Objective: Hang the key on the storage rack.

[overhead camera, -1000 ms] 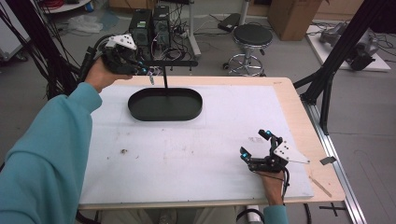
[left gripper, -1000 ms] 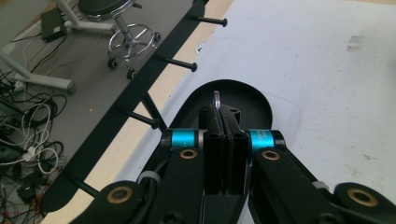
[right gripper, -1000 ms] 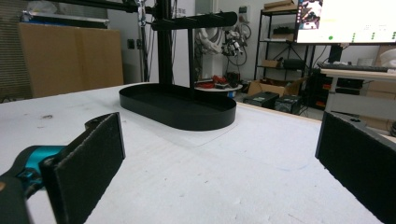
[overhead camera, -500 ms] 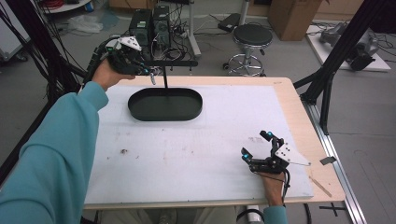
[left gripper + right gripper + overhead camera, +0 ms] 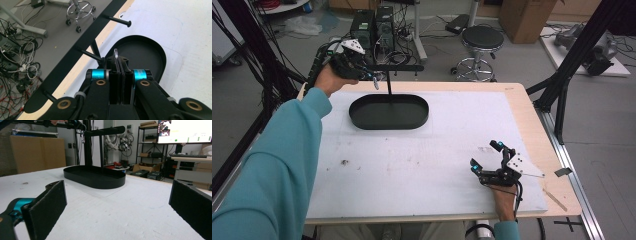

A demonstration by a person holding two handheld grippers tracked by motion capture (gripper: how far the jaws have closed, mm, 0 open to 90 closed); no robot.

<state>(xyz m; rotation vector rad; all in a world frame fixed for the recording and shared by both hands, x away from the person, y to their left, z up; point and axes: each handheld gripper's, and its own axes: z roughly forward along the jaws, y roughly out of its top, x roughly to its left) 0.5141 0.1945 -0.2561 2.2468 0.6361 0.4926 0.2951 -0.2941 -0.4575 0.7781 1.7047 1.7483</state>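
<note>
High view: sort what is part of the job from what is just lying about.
In the job:
- left tool, shut on a small metal ring
- black stand with pegs on its bar
- its oval tray
- right tool, open, low over the table

Lying about:
- stool
- computer towers
- cardboard box

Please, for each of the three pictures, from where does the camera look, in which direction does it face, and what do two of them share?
High view: above the near table edge, facing forward and down; teal sleeves, left gripper, right gripper.
Left gripper view: on the raised left gripper, looking down over shut jaws pinching a small metal ring.
Right gripper view: low over the white table, facing level between open jaws.
All share the black oval tray with its upright peg stand.
</note>
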